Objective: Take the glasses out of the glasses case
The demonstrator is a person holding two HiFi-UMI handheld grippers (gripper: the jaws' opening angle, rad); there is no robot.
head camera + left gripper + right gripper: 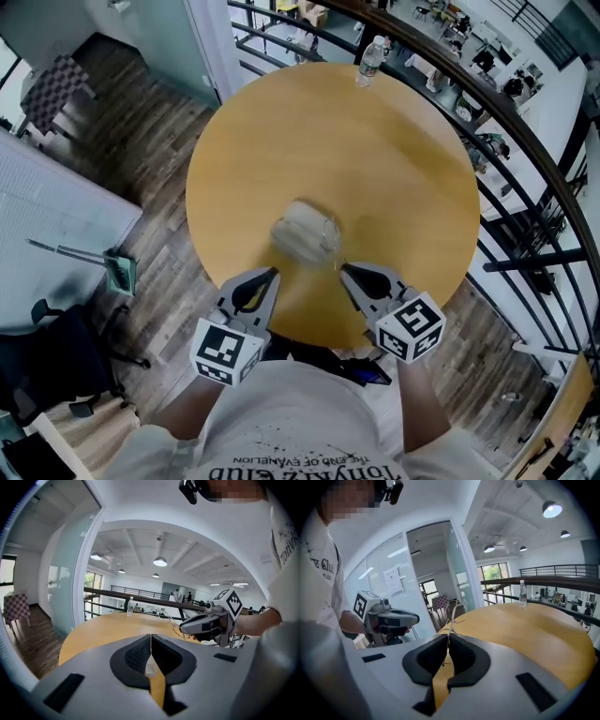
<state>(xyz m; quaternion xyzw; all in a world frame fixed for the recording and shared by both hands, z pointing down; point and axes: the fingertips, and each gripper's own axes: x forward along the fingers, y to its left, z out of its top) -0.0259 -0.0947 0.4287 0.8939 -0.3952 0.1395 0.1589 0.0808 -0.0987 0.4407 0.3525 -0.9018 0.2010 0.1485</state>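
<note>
A pale glasses case (302,231) shows as a blur on the round wooden table (394,159), just beyond both grippers. My right gripper (343,269) (449,637) is shut on a temple of the thin wire-framed glasses (457,611) (171,620), which stick up past its tips, clear of the case. My left gripper (273,273) (151,637) is shut, its pads pressed together with nothing visible between the tips. A pale translucent patch (150,668) shows low through its gap. The two grippers face each other a short way apart.
A water bottle (371,58) (523,593) stands at the table's far edge. A dark railing (525,141) curves behind the table on the right. A black office chair (56,361) stands on the wood floor to the left.
</note>
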